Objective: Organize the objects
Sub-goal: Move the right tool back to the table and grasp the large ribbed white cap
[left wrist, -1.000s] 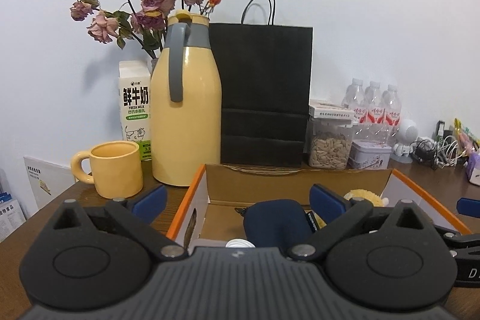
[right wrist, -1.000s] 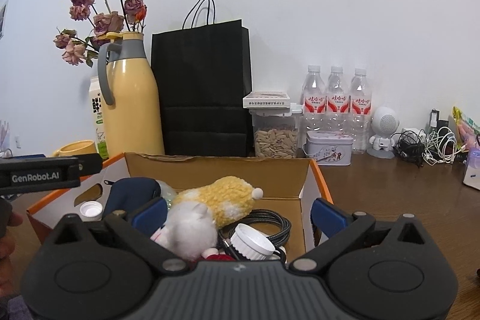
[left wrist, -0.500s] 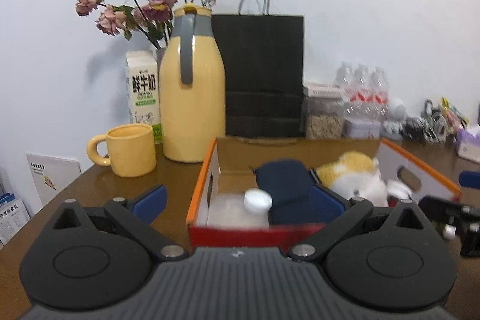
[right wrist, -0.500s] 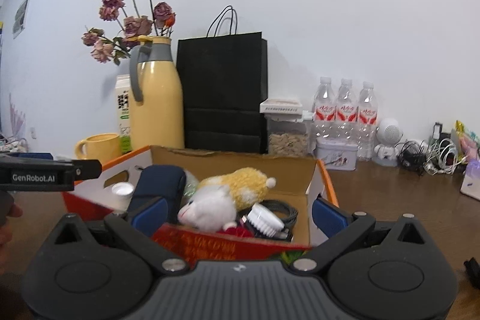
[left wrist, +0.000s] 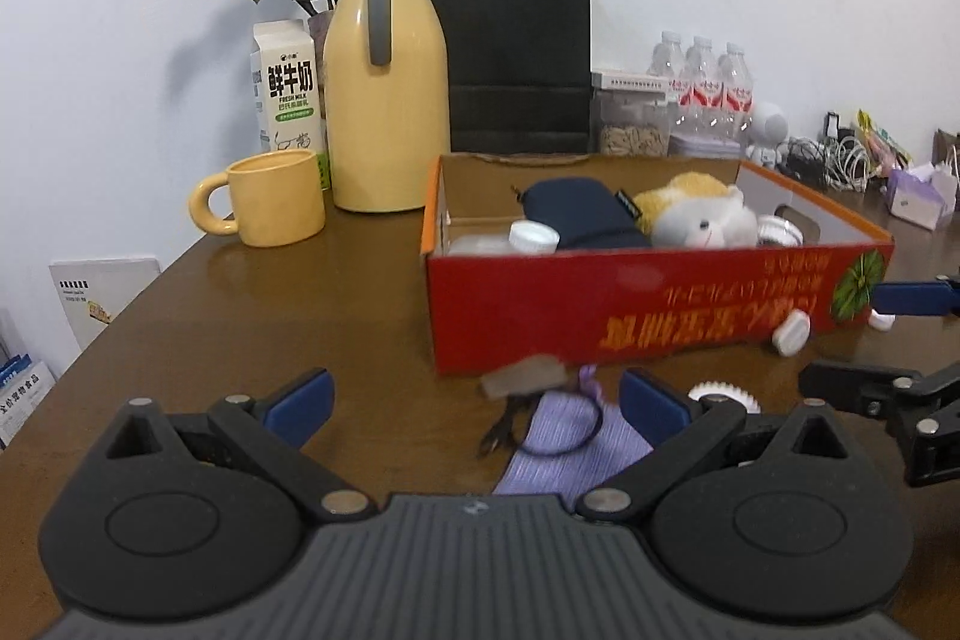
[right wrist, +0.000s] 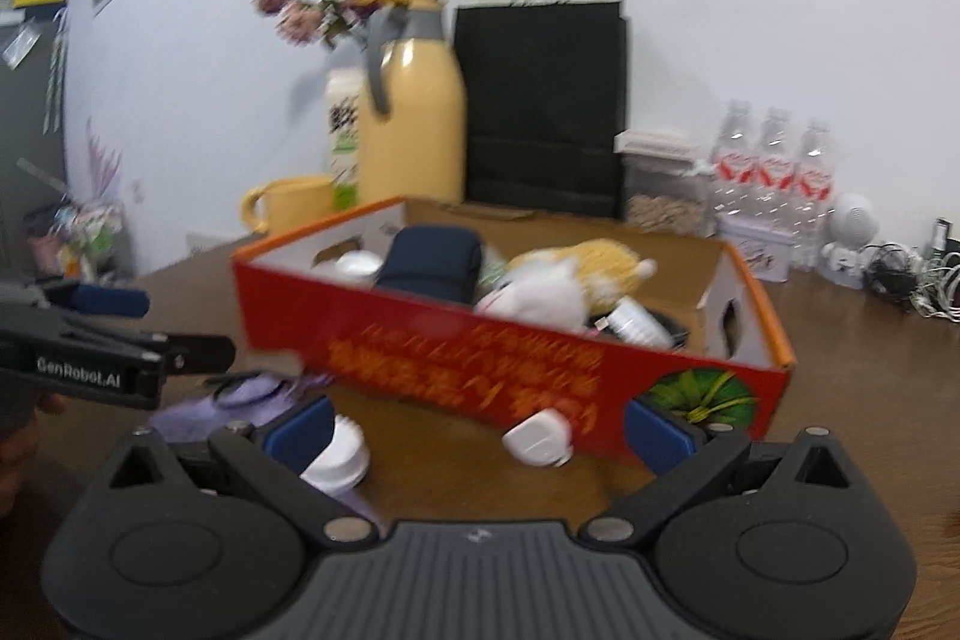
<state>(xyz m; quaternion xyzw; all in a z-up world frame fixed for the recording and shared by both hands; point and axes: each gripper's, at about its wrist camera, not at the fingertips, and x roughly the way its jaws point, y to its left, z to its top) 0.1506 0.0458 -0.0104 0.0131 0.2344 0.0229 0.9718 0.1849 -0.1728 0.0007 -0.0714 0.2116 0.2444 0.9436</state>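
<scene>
Reading "FRESH MILK", carton [left wrist: 290, 91] stands behind red box [left wrist: 648, 292].

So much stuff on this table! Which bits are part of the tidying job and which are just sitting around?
Part of the job:
red box
plush toy and navy pouch inside it
purple cloth, white cap, white adapter loose in front of it

Just sitting around:
yellow jug
yellow mug
milk carton
black bag
water bottles

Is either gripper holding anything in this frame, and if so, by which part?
Nothing is held. The left gripper and right gripper are both open above the table, their fingers closing on no object.
</scene>
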